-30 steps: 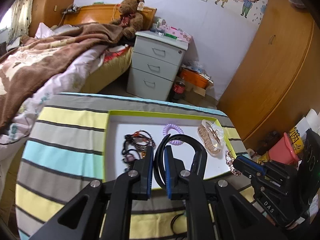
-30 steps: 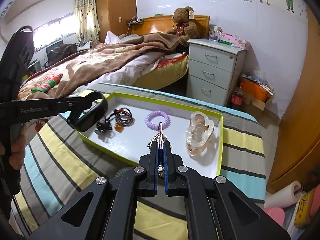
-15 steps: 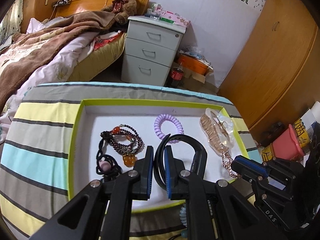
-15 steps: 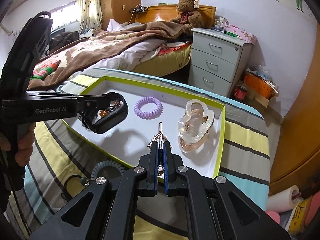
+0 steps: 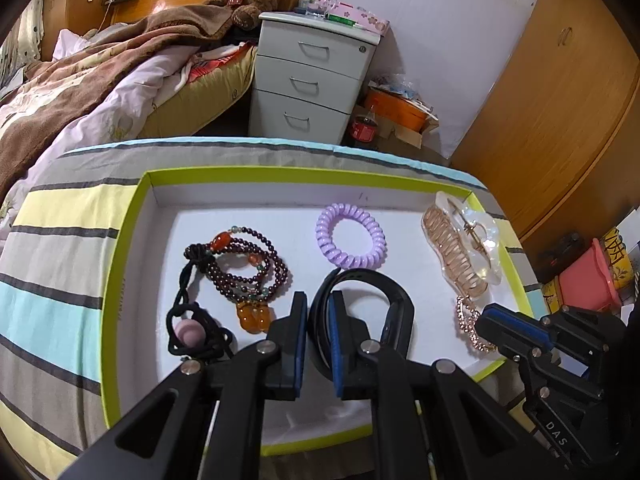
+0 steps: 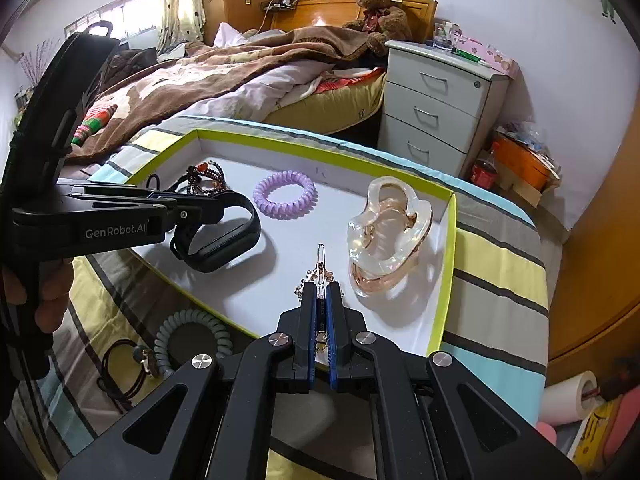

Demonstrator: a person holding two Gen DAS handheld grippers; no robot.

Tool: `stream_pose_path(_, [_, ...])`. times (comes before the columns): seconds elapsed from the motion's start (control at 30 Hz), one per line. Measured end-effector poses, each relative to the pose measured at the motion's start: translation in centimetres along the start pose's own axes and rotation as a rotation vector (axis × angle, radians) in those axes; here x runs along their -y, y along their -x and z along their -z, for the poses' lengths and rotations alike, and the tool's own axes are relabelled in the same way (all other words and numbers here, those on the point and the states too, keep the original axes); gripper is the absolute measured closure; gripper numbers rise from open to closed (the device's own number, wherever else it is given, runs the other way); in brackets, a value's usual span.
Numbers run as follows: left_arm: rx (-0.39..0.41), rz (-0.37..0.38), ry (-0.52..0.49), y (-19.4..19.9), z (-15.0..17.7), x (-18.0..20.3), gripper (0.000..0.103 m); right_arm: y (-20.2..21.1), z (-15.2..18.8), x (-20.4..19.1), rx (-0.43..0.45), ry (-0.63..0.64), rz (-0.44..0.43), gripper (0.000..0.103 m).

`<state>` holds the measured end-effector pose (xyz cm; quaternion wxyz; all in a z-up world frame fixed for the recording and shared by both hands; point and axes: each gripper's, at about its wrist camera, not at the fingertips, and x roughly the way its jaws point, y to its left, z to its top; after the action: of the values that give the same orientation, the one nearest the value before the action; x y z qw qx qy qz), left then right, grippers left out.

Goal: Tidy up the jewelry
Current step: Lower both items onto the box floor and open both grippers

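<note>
Tray (image 5: 132, 240) already held clear claw clip (image 5: 460, 248), bead bracelets (image 5: 244, 264), purple coil tie (image 5: 351, 236). Left gripper (image 5: 318, 320) pinched black band (image 5: 376, 280) over tray; right gripper (image 6: 320, 300) pinched gold chain (image 6: 318, 272) at tray's near edge. Left on cloth: grey coil tie (image 6: 192, 336), black hair tie (image 6: 124, 368).

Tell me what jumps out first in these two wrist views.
Both claws hold something over the green-rimmed tray: the left claw is shut on a black wristband, and the right claw is shut on a rose-gold chain. In the tray, a lilac coil hair tie lies mid-back, a clear claw clip at the right and dark beaded bracelets at the left.
</note>
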<state>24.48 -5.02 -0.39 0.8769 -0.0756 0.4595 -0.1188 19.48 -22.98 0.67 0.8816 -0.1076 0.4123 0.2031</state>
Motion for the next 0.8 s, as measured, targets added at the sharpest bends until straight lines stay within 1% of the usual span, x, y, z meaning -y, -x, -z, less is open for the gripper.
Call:
stream_pose_path(0.47, [-0.002,-0.021,-0.010,-0.33,0.06,0.49,0.091,-0.52,0.21,0.49,-0.011,-0.016,0.005,0.099])
stream_pose_path(0.8, [-0.007,-0.021,-0.008,-0.29,0.02,0.39,0.090,-0.66,0.20,0.92,-0.016,-0.042,-0.011,0.099])
